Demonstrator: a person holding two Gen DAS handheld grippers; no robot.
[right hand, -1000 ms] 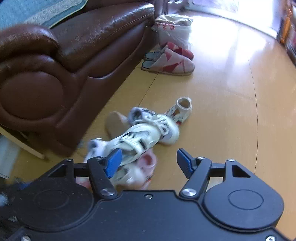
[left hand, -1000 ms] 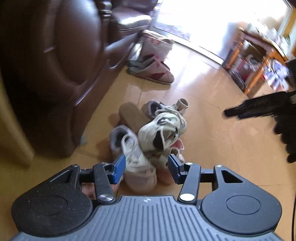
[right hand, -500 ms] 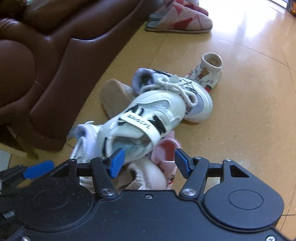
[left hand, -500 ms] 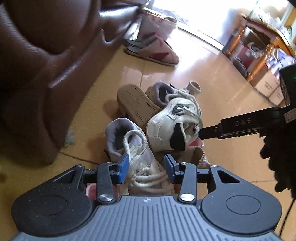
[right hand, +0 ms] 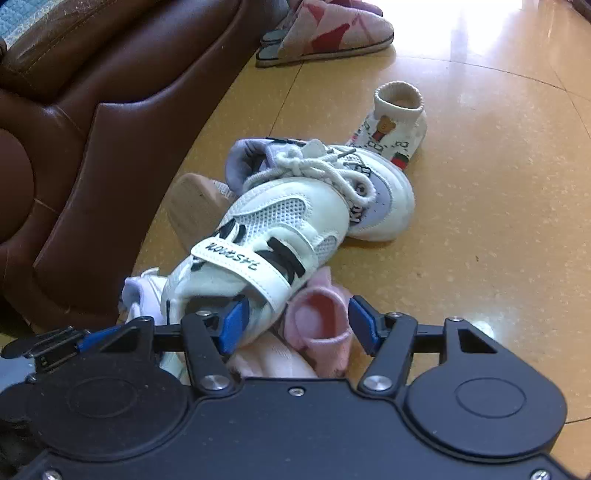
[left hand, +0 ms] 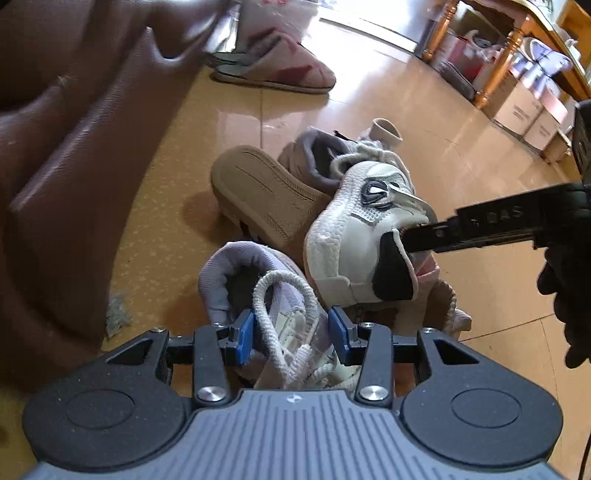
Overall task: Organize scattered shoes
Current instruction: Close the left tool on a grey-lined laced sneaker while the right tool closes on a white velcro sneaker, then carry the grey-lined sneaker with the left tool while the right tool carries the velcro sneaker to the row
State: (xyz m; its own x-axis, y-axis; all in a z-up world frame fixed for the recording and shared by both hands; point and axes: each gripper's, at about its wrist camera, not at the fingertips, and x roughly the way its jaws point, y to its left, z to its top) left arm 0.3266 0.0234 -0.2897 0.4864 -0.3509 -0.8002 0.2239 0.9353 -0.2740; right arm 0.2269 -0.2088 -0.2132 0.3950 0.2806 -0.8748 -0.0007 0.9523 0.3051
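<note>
A pile of small shoes lies on the yellow floor by the sofa. My left gripper (left hand: pixel 291 330) is open, its blue pads on either side of a lavender laced sneaker (left hand: pixel 258 288). My right gripper (right hand: pixel 295 325) is open too. Its left finger sits inside the heel opening of a white velcro sneaker (right hand: pixel 266 240), and a pink sock shoe (right hand: pixel 321 317) lies between the fingers. In the left wrist view the right gripper (left hand: pixel 413 236) reaches into that white velcro sneaker (left hand: pixel 354 236) from the right. A second laced sneaker (right hand: pixel 369 192) and a tan upturned sole (left hand: pixel 266 199) lie behind.
A brown leather sofa (right hand: pixel 92 110) runs along the left, close to the pile. A bear-print sock shoe (right hand: pixel 395 122) stands beyond the pile, and a pair of pink slippers (right hand: pixel 332 33) farther back. A wooden table (left hand: pixel 498 66) with boxes (left hand: pixel 524 110) under it is at the far right.
Both grippers have come down and forward onto the pile. The right finger has slid into the white velcro sneaker's opening. The left pads now flank the lavender sneaker.
</note>
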